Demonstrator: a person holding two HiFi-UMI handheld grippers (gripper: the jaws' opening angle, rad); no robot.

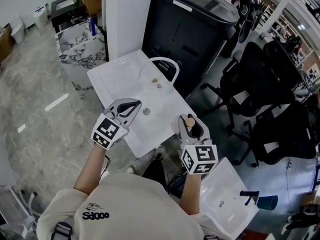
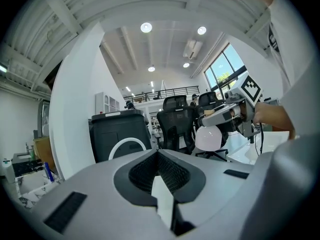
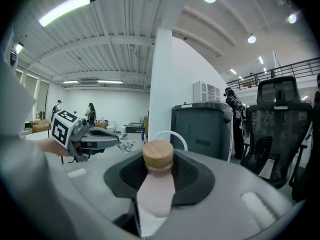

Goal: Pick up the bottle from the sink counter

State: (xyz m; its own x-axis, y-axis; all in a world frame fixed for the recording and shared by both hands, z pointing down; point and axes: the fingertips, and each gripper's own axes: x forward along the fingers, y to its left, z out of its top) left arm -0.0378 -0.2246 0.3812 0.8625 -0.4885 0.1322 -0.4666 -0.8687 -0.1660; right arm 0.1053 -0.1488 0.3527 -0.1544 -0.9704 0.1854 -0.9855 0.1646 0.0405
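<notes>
The right tool (image 1: 191, 125) grips the bottle (image 3: 156, 186) upright between its jaws, clear of the surface (image 1: 115, 79) ahead. Hold that squeeze steady, cap up. Beside it, the left tool (image 2: 156, 154) is closed and empty.

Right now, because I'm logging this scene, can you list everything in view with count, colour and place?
moulded sink counter: one, white, centre
arched tap: one, white, at the basin's far edge
slim bottle with round wooden cap: one, pink, between the right gripper's jaws
large bin: one, dark grey, behind the sink counter
square pillar: one, white, behind the sink counter
marble-patterned counter: one, white and grey, far left
small blue bottle: one, on the marble-patterned counter
office chairs: several, black, right
second basin: one, white, lower right
left gripper: grey, jaws together, empty, over the sink counter's near edge
right gripper: grey, closed on the bottle
</notes>
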